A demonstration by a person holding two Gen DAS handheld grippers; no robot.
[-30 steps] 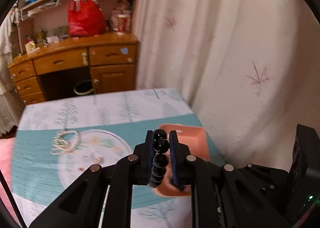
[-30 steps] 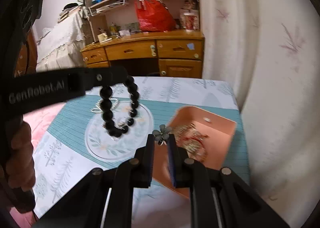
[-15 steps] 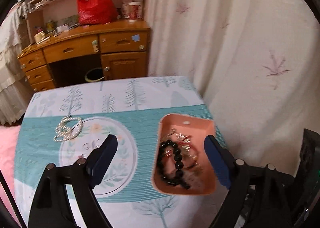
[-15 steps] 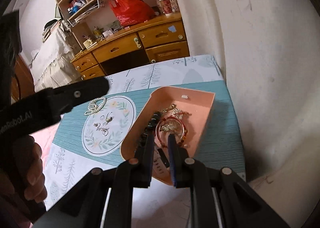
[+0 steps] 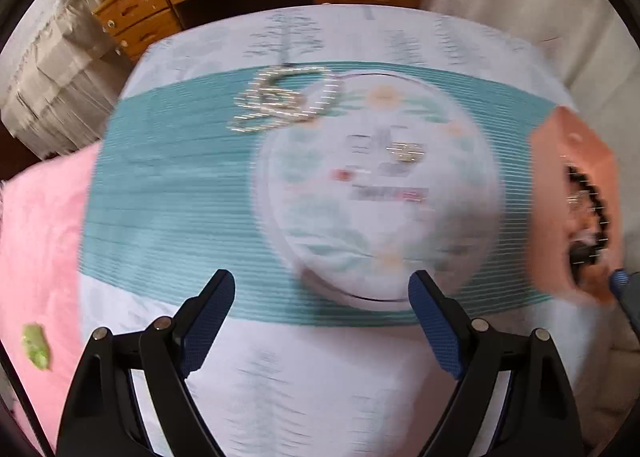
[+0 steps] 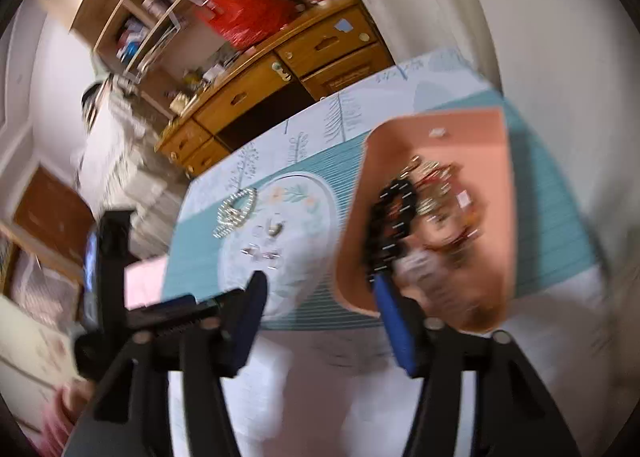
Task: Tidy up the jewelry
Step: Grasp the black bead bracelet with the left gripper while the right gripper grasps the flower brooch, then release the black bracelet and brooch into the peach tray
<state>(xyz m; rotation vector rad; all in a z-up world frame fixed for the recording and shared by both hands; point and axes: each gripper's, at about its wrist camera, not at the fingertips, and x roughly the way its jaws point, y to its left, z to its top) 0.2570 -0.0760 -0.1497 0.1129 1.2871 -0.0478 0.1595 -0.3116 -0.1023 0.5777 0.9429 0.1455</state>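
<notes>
Both grippers are empty: your left gripper (image 5: 322,291) stands wide, your right gripper (image 6: 318,289) is opening. Black bracelet (image 6: 390,231) lies in the pink tray (image 6: 476,137); pearl strand (image 5: 280,99) at upper left and small pieces (image 5: 406,151) remain.

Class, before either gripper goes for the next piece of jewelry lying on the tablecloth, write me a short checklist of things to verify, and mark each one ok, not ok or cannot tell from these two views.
1. Left gripper empty, jaws wide apart: ok.
2. Right gripper empty: ok; its jaws are opening, nothing between them.
3. Black bead bracelet inside the pink tray: ok.
4. Pearl strand still out on the tablecloth, free to pick: ok.
5. Small pieces on the round print, exact kind and number: cannot tell, too blurred.
6. Views sharp enough to aim: not ok, both are smeared.
</notes>
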